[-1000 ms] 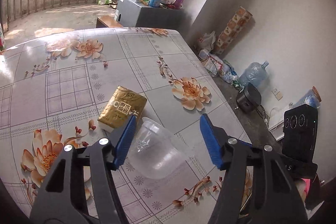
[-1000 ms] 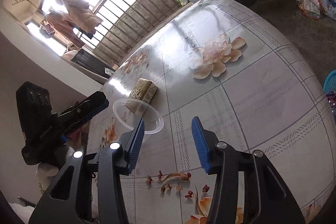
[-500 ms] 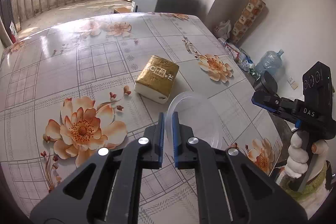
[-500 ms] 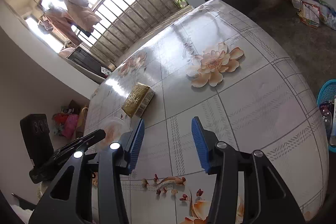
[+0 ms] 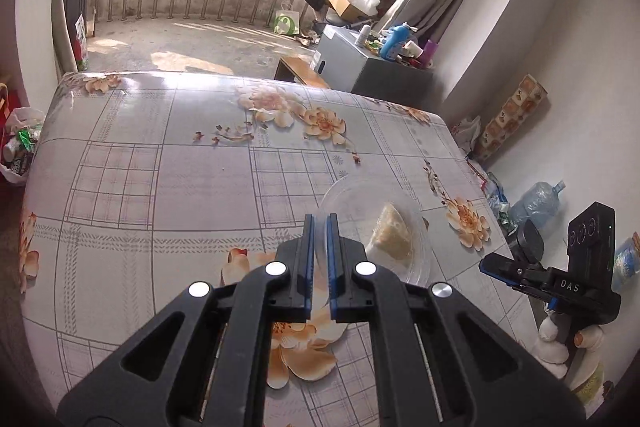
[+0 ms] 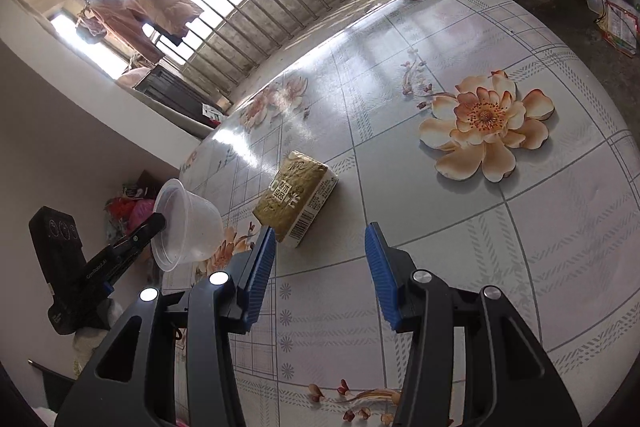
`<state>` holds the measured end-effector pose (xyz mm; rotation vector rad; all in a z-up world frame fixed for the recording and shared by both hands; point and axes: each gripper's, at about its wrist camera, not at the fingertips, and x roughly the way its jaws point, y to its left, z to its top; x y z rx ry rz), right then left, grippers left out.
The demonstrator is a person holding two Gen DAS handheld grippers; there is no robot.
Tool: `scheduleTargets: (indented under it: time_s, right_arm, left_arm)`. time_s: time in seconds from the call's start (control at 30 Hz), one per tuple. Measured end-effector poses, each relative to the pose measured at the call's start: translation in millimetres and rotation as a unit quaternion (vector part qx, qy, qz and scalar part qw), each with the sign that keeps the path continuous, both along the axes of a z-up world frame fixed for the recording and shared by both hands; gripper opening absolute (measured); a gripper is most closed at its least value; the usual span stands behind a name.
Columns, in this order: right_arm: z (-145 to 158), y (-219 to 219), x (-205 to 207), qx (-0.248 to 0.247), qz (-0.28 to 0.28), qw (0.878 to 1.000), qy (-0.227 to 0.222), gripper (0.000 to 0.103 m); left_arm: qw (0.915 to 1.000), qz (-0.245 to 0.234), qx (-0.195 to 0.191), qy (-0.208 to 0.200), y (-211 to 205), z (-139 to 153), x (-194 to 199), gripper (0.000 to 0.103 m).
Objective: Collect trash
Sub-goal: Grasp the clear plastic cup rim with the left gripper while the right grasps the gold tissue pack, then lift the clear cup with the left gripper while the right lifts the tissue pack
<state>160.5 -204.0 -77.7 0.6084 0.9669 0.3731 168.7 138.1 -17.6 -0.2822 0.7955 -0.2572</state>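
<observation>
My left gripper is shut on the rim of a clear plastic cup and holds it up above the table; the right wrist view shows the cup lifted in that gripper. A gold tissue pack lies on the floral tablecloth; in the left wrist view the pack shows through the cup. My right gripper is open and empty, just in front of the tissue pack; it also shows at the right of the left wrist view.
A bag of rubbish sits on the floor left of the table. A grey cabinet with bottles stands beyond the far edge. A water jug and bags lie on the floor at the right wall.
My left gripper closed on the cup's rim, lifted it off the table and swung left. My right gripper stayed open and moved a little nearer the tissue pack.
</observation>
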Motion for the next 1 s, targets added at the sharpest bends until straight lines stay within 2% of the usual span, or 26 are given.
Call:
scheduleTargets:
  time_s: [0.1,0.17,0.3,0.4,0.57,0.7,0.93,1.0]
  right_arm:
    - [-13,8,15,0.031,-0.003,0.999,0.025,0.047]
    - [-21,12,26,0.045,-0.006,0.998,0.036,0.047]
    - [-35,20,49,0.058,-0.009,0.997,0.054,0.047]
    - [-45,23,59,0.076,-0.002,0.995,0.065,0.046]
    - [-51,16,55,0.105,0.001,0.992,0.075,0.041]
    - [-56,-7,35,0.117,-0.001,0.989,0.087,0.038]
    - [-45,-53,-34,0.06,-0.025,0.994,0.085,0.038]
    - [-36,-62,-54,0.049,-0.041,0.995,0.072,0.038]
  left_arm:
    - [0.9995,0.029,-0.003,0.015,5,-12,31,0.004]
    - [0.9991,0.034,0.013,0.02,-2,-21,49,0.004]
    - [0.999,0.015,0.026,0.032,-23,-37,69,0.005]
    - [0.9987,-0.017,0.015,0.046,-38,-43,70,0.005]
    - [0.9968,-0.048,0.003,0.064,-57,-52,52,0.006]
    - [0.9926,-0.081,-0.022,0.088,-70,-56,29,0.005]
    - [0.9774,-0.173,-0.036,0.116,-122,-60,-32,0.004]
    - [0.9763,-0.183,-0.027,0.112,-133,-60,-47,0.004]
